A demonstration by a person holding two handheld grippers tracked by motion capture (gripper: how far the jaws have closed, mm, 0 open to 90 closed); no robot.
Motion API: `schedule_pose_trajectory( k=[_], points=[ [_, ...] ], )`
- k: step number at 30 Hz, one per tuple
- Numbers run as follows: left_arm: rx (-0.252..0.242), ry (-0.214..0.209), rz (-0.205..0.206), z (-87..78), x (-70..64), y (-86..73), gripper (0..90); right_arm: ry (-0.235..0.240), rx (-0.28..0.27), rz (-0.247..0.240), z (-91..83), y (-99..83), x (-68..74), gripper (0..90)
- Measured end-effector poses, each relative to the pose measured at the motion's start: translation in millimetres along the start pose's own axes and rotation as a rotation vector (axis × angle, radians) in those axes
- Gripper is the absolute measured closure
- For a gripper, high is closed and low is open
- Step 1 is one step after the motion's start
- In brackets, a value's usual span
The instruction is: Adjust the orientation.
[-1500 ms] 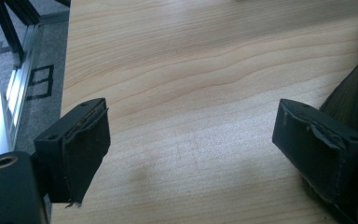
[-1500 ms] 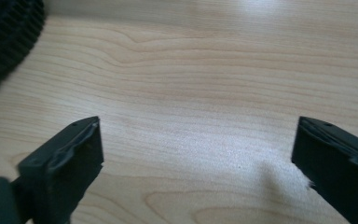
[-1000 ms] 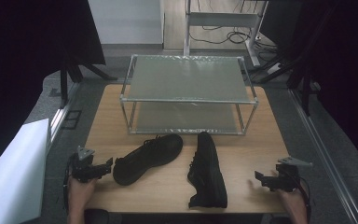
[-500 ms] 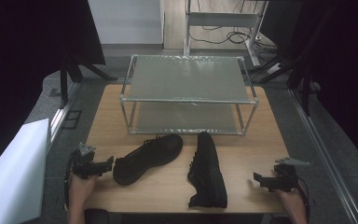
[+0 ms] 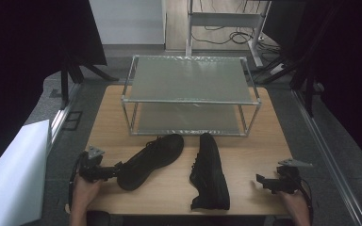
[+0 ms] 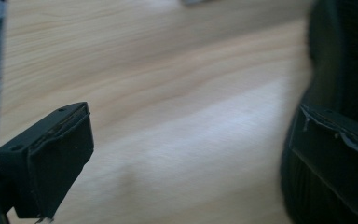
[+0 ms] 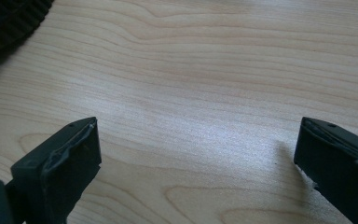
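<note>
Two black shoes lie on the wooden table (image 5: 259,141). The left shoe (image 5: 152,160) lies slanted, and the right shoe (image 5: 209,172) points away from me. My left gripper (image 5: 117,170) is open at the left shoe's near end. In the left gripper view, that gripper (image 6: 191,154) has one jaw right against the black shoe (image 6: 345,60) and bare wood between the jaws. My right gripper (image 5: 260,181) stands open near the table's front right, apart from the right shoe. In the right gripper view, its (image 7: 198,154) jaws frame bare wood, with a shoe sole (image 7: 4,23) at the top left.
A two-tier metal rack (image 5: 191,80) with mesh shelves stands at the back of the table, just beyond the shoes. A white sheet (image 5: 9,174) lies off the table at the left. Dark stands and cables surround the table.
My left gripper has edged right, closer to the left shoe's near end. The right gripper has barely shifted. The shoes have not moved.
</note>
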State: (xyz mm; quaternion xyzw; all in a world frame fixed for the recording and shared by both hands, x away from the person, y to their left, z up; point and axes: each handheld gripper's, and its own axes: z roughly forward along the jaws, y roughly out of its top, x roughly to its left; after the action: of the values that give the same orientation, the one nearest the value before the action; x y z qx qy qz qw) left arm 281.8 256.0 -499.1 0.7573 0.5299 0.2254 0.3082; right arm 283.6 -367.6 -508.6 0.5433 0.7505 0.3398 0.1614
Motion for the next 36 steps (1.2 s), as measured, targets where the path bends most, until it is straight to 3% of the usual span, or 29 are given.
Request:
schedule_pose_trajectory(
  k=[6,16,28,36],
  points=[
    [0.014,-0.013,0.064,-4.2,-20.5,1.4,0.0,0.001,-0.001,-0.003,-0.1,0.2,0.5,1.2],
    [0.019,-0.117,0.103,-0.5,-49.8,5.4,0.0,0.001,-0.008,-0.006,-0.6,0.4,0.5,1.3],
    [0.006,-0.114,0.114,0.1,-55.9,7.0,1.1,0.005,-0.007,-0.014,0.3,0.8,1.9,1.5],
    [-0.008,-0.168,0.135,2.0,-70.7,10.8,0.8,0.006,-0.008,-0.016,0.6,1.0,2.3,1.7]
  ],
)
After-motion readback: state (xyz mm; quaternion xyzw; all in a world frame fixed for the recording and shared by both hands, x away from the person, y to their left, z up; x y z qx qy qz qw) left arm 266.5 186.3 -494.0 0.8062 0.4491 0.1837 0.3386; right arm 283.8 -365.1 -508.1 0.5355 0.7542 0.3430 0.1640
